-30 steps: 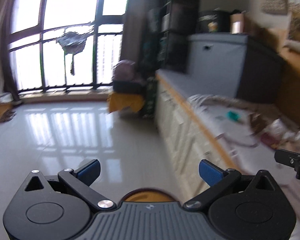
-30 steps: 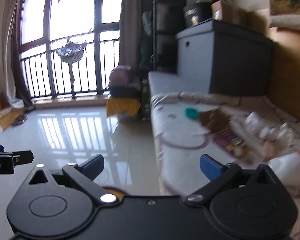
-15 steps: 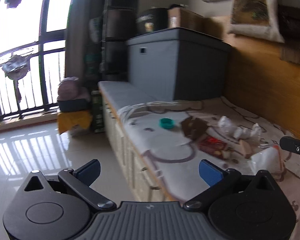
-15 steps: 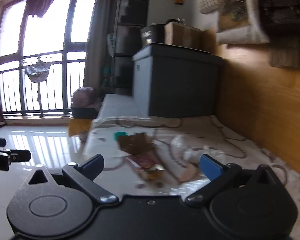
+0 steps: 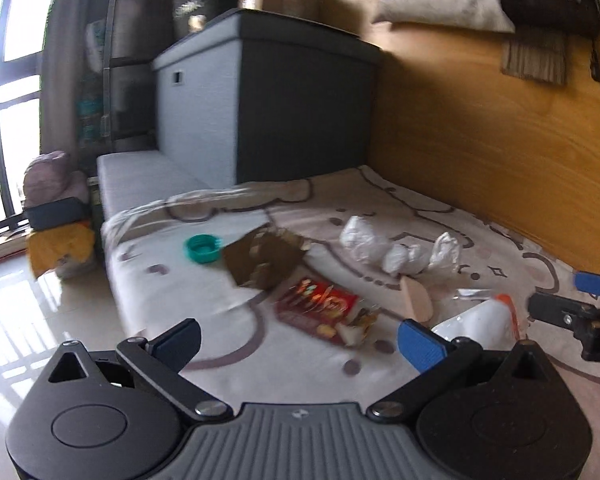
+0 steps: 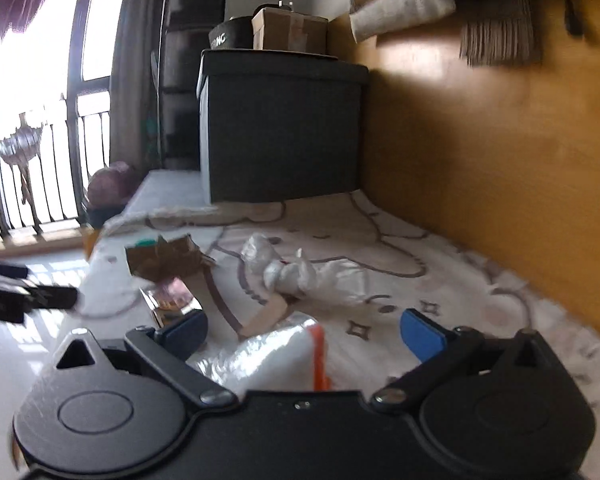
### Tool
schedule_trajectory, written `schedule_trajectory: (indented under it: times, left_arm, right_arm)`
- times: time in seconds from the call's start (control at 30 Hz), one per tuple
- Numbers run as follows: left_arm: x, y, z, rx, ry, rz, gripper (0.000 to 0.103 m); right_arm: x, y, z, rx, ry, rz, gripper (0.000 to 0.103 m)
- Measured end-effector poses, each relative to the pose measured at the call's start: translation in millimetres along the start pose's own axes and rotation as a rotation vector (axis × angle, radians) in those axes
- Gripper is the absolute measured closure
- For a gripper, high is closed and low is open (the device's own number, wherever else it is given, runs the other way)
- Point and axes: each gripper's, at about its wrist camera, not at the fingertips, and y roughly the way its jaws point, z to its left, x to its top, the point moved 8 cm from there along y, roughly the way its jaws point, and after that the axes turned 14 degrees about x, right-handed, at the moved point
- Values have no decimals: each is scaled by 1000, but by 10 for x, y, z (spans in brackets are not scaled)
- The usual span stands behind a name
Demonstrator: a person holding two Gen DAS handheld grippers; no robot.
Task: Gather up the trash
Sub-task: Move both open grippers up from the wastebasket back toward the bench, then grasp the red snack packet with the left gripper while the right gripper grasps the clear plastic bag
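While both tongs [image 5: 298, 338] [image 6: 304, 330] gape (empty), trash [image 5: 316, 310] litters the blanket [image 5: 172, 280].

The print on the flat red foil wrapper [image 5: 316, 307] was too smeared to read. In the right wrist view, the crinkled white plastic bag with an orange band [image 6: 274, 356] ran under the gripper body, and the round teal plastic cap [image 6: 143, 243] barely showed behind the torn brown cardboard piece [image 6: 164, 259]. The left gripper there was a dark blur cut by the frame edge.

A grey storage box [image 5: 260, 104] stands on the bench against the wood wall [image 5: 480, 140]; a cardboard box [image 6: 290, 34] sits atop it.
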Motion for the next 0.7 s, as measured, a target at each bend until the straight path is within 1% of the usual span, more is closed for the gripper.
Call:
schedule_trajectory:
  times: [0.03, 0.1, 0.17, 0.23, 0.27, 0.37, 0.4, 0.43, 0.47, 0.53, 0.57, 0.6, 0.7]
  left_arm:
    - [14, 64, -60, -12, 8, 0, 0]
    - [18, 194, -194, -39, 35, 11, 0]
    - [6, 306, -299, -44, 53, 20, 0]
    - [-20, 400, -367, -44, 59, 29, 0]
    - [-36, 452, -393, -41, 54, 38, 0]
    - [-81, 599, -436, -30, 26, 66, 0]
    - [-91, 638, -443, -26, 16, 72, 0]
    - [-104, 680, -448, -17, 9, 77, 0]
    - [-111, 720, -447, -6, 7, 84, 1]
    - [-127, 778, -446, 24, 17, 89, 4]
    - [-133, 795, -440, 39, 25, 87, 8]
    - [-137, 814, -430, 58, 34, 86, 11]
    - [-152, 847, -359, 95, 43, 91, 13]
  right_arm:
    - [5, 59, -56, 28, 28, -13, 0]
    - [8, 160, -132, 51, 62, -19, 0]
    - [-13, 280, -233, 47, 84, 1, 0]
    - [-40, 401, -319, 67, 99, 27, 0]
    - [-50, 446, -365, 87, 117, 25, 0]
    - [-87, 534, -436, 199, 199, 7, 1]
    - [-99, 554, -440, 228, 221, 3, 3]
    - [-112, 564, -433, 247, 229, 2, 10]
    - [-128, 570, -420, 266, 226, 5, 14]
    - [-162, 588, -399, 291, 226, 19, 17]
    - [-181, 598, -388, 303, 230, 29, 21]
    - [-204, 599, -376, 317, 235, 37, 22]
    - [-265, 555, -347, 331, 232, 60, 27]
